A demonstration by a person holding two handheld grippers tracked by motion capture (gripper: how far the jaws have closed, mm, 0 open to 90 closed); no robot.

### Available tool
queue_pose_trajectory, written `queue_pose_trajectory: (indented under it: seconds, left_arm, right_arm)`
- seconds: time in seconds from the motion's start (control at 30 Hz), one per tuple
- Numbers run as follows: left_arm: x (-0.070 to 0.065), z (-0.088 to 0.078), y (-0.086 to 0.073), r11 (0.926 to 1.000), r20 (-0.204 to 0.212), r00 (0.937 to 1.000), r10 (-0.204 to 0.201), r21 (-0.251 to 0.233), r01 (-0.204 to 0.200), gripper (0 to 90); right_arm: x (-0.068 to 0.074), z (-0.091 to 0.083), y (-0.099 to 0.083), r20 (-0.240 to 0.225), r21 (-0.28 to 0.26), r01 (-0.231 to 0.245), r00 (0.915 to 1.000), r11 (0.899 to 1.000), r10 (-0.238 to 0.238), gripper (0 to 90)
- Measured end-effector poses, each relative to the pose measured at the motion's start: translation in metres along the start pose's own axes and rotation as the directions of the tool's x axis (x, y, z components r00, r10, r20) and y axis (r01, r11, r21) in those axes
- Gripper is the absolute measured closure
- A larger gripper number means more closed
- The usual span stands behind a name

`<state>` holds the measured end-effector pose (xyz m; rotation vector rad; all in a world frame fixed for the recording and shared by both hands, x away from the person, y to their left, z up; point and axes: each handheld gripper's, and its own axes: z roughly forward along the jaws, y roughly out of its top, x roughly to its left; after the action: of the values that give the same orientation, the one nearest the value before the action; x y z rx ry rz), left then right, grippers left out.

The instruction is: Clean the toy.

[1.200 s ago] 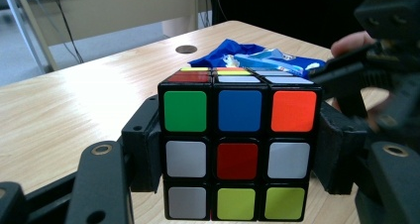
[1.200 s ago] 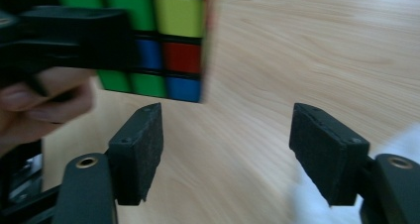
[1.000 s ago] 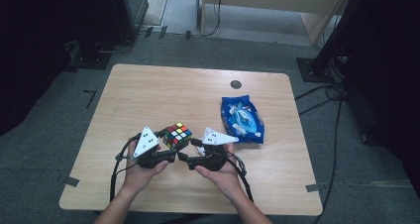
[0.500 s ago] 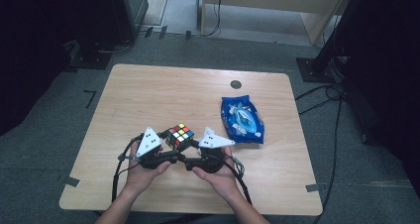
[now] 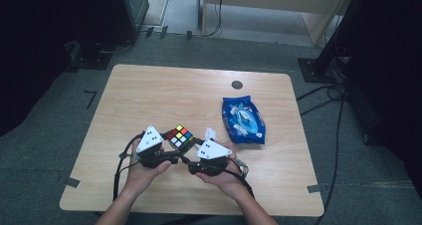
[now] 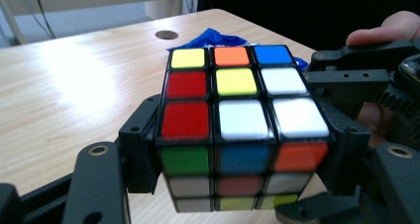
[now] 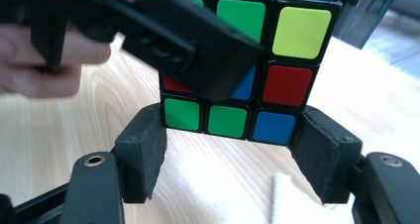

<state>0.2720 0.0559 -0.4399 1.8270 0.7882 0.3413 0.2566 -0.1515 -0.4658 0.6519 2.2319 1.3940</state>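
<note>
A scrambled Rubik's cube is held just above the wooden table near its front edge. My left gripper comes in from the left, shut on the cube, with a pad pressed on each side of it. My right gripper reaches in from the right. Its jaws have just been closing, and its pads press the two ends of the cube's lowest row. One left jaw crosses the cube's face in the right gripper view. The right gripper sits beside the cube's right edge.
A blue plastic packet lies on the table right of the cube, close behind my right gripper. A round cable hole sits near the far edge. A small white scrap lies under the right gripper. Dark stands and cables surround the table.
My right gripper has shifted slightly toward the person. The cube and my left gripper have stayed where they were.
</note>
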Motion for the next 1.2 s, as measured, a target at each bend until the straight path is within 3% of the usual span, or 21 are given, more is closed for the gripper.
queue_pose_trajectory:
  seconds: [0.13, 0.23, 0.4, 0.43, 0.5, 0.53, 0.57, 0.6, 0.67, 0.7, 0.8, 0.9, 0.97, 1.1, 1.13, 1.2]
  left_arm:
    - [0.003, 0.001, -0.001, 0.9994, 0.016, 0.9996, -0.026, 0.023, 0.025, 33.2]
    - [0.002, 0.000, 0.000, 0.9998, 0.008, 0.9999, -0.011, 0.014, 0.011, 33.8]
    - [0.004, -0.004, 0.000, 0.9996, -0.029, 0.9994, -0.018, -0.020, 0.017, 34.0]
    - [0.005, -0.005, 0.001, 0.9993, -0.034, 0.9991, -0.025, -0.027, 0.024, 34.0]
    - [0.007, -0.008, 0.001, 0.9986, -0.039, 0.9987, -0.033, -0.042, 0.031, 34.0]
    - [0.008, -0.009, 0.001, 0.9983, -0.043, 0.9984, -0.036, -0.047, 0.034, 34.0]
    - [0.009, -0.009, 0.002, 0.9977, -0.047, 0.9979, -0.044, -0.053, 0.041, 34.0]
    - [0.009, -0.010, 0.002, 0.9972, -0.052, 0.9975, -0.048, -0.060, 0.045, 34.0]
    - [0.009, -0.010, 0.002, 0.9962, -0.063, 0.9964, -0.057, -0.070, 0.052, 34.0]
    - [0.009, -0.010, 0.001, 0.9959, -0.066, 0.9960, -0.060, -0.071, 0.056, 33.9]
    - [0.010, -0.010, 0.001, 0.9960, -0.066, 0.9960, -0.059, -0.071, 0.055, 34.0]
    - [0.009, -0.010, 0.001, 0.9959, -0.060, 0.9964, -0.059, -0.072, 0.055, 33.9]
    - [0.008, -0.009, 0.000, 0.9962, -0.051, 0.9972, -0.055, -0.070, 0.051, 33.9]
    - [0.003, -0.004, -0.001, 0.9978, -0.035, 0.9986, -0.039, -0.055, 0.037, 33.9]
    - [0.003, -0.004, -0.002, 0.9977, -0.029, 0.9988, -0.038, -0.057, 0.036, 33.9]
    - [0.002, -0.003, -0.002, 0.9973, -0.017, 0.9990, -0.042, -0.060, 0.041, 33.9]
  right_arm:
    - [0.004, 0.001, -0.001, 0.042, 0.024, 0.089, 0.9951, 0.996, -0.090, 33.1]
    - [0.005, 0.001, -0.001, 0.061, 0.023, 0.131, 0.9894, 0.991, -0.132, 33.0]
    - [0.001, 0.004, -0.003, 0.035, 0.008, 0.028, 0.9990, 1.000, -0.029, 34.9]
    - [-0.001, 0.004, -0.005, 0.024, 0.018, 0.005, 0.9997, 1.000, -0.006, 37.6]
    - [-0.005, 0.007, -0.010, 0.044, 0.046, -0.032, 0.9986, 0.998, 0.030, 43.9]
    - [-0.009, 0.008, -0.012, 0.048, 0.066, -0.077, 0.9961, 0.995, 0.074, 47.2]
    - [-0.014, 0.008, -0.015, 0.039, 0.066, -0.133, 0.9906, 0.989, 0.131, 51.9]
    - [-0.019, 0.007, -0.017, 0.017, 0.048, -0.203, 0.9791, 0.978, 0.202, 54.4]
    - [-0.026, 0.004, -0.019, -0.062, 0.002, -0.338, 0.9391, 0.941, 0.338, 55.2]
    - [-0.027, 0.004, -0.019, -0.089, -0.010, -0.365, 0.9276, 0.931, 0.363, 54.4]
    - [-0.026, 0.003, -0.015, -0.133, -0.020, -0.401, 0.9091, 0.916, 0.395, 53.8]
    - [-0.025, 0.001, -0.012, -0.103, -0.030, -0.431, 0.8985, 0.902, 0.427, 68.0]
    - [-0.028, 0.001, -0.013, -0.089, -0.013, -0.480, 0.8746, 0.877, 0.477, 76.1]
    - [-0.034, 0.003, -0.017, -0.135, 0.006, -0.565, 0.8173, 0.825, 0.560, 83.6]
    - [-0.034, 0.002, -0.017, -0.143, 0.005, -0.576, 0.8088, 0.818, 0.570, 84.9]
    - [-0.035, 0.001, -0.017, -0.142, 0.008, -0.578, 0.8069, 0.816, 0.573, 85.1]
